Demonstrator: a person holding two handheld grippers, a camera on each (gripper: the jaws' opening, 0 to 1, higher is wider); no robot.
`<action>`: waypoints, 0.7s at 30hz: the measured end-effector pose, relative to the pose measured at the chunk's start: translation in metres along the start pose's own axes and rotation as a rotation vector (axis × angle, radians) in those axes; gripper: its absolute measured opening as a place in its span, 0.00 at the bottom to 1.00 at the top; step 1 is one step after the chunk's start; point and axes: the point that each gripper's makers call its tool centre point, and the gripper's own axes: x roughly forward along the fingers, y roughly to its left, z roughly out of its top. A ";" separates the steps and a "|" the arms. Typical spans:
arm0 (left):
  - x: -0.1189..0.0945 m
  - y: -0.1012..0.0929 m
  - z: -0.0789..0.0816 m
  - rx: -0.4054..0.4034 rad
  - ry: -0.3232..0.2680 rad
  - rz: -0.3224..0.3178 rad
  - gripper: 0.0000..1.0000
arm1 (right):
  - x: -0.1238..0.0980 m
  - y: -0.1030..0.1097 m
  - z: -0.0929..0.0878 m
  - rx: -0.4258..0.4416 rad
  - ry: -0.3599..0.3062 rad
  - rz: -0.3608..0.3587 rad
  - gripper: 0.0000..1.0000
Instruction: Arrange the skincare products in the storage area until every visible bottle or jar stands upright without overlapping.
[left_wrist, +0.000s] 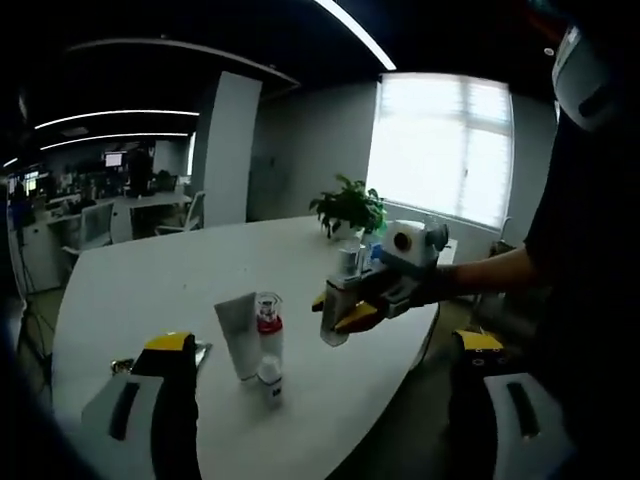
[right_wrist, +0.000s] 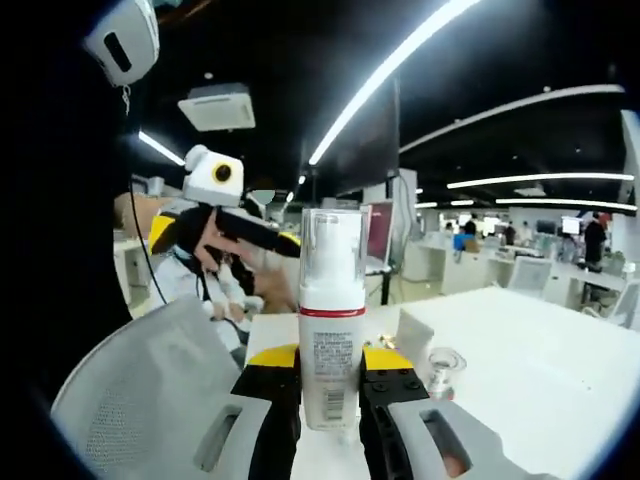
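The pump bottle (right_wrist: 331, 345) in the right gripper (right_wrist: 331, 395) carried a block of small dark print and a barcode on its white body, too fine to read. A red band circled its shoulder, and a clear cap covered the white pump head. It stood upright between the yellow-tipped jaws, which were closed against its sides, holding it above the near edge of the white table (right_wrist: 520, 350). A small clear glass jar (right_wrist: 442, 366) stood on the table just to the right of that gripper.

In the left gripper view, the left gripper (left_wrist: 325, 375) hung wide open with nothing between its jaws. Beyond it on the table a white tube (left_wrist: 238, 335) stood leaning, touching or just beside a clear-capped bottle with a red band (left_wrist: 268, 322), and a small white bottle (left_wrist: 270, 378) stood nearer. No writing on these could be read. The right gripper showed to the right above the table edge, with a potted plant (left_wrist: 350, 208) farther back.
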 end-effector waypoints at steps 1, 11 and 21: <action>0.001 0.000 -0.002 -0.003 0.005 0.001 0.99 | 0.002 -0.001 -0.007 0.007 0.010 0.002 0.12; 0.006 0.014 -0.015 -0.016 0.034 0.021 0.99 | 0.018 -0.011 -0.049 0.045 0.044 0.014 0.12; 0.013 0.035 -0.032 -0.028 0.059 0.038 0.99 | 0.026 -0.022 -0.093 0.051 0.059 0.020 0.12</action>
